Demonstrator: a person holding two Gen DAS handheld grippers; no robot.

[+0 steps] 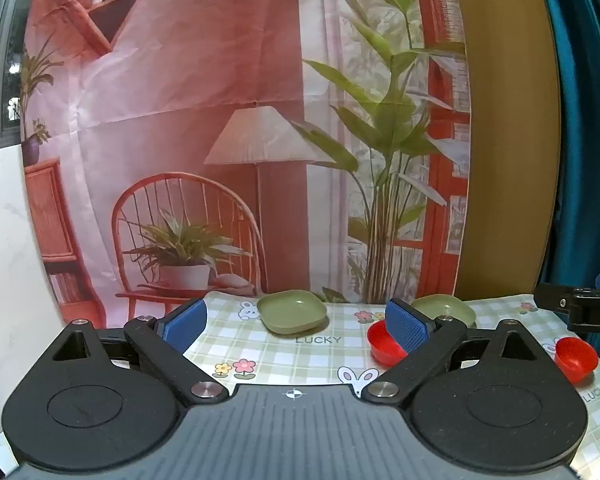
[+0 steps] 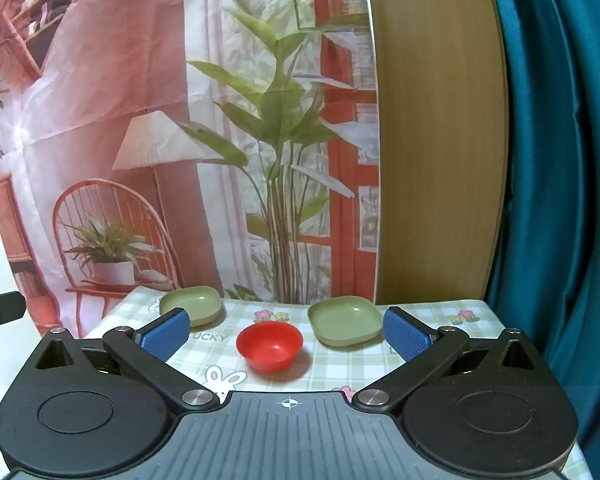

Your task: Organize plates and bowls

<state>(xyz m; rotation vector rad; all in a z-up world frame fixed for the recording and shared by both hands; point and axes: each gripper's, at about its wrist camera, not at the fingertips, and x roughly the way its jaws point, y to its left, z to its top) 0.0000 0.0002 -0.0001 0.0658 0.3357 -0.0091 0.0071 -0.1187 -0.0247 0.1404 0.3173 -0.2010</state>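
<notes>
Two green square plates and two red bowls sit on the small table's checked cloth [image 2: 340, 364], none stacked. In my right view, a red bowl [image 2: 269, 346] stands upright near the middle of the cloth, closest to me. Behind it to the right lies one green plate [image 2: 345, 321], apart from the bowl. The other green plate [image 2: 191, 305] lies at the far left corner, partly hidden behind my left finger pad. In my left view, that far-left plate [image 1: 292, 311] appears straight ahead, and a second red bowl [image 1: 576, 358] sits off to the right near the cloth's edge, well apart from the first bowl [image 1: 382, 346], which is half covered by my finger.

My right gripper [image 2: 287, 334] has its blue pads spread as wide as they go, with nothing between them but open cloth; the bowl lies ahead, untouched. My left gripper [image 1: 296, 326] is spread the same way and empty, above the table's near edge. Part of my right tool's black frame [image 1: 580, 312] shows at the right of the left view.

Behind the table hangs a printed backdrop [image 2: 140, 120] of a chair, lamp and plants, then a wooden panel [image 2: 440, 140] and a teal curtain [image 2: 560, 160].
</notes>
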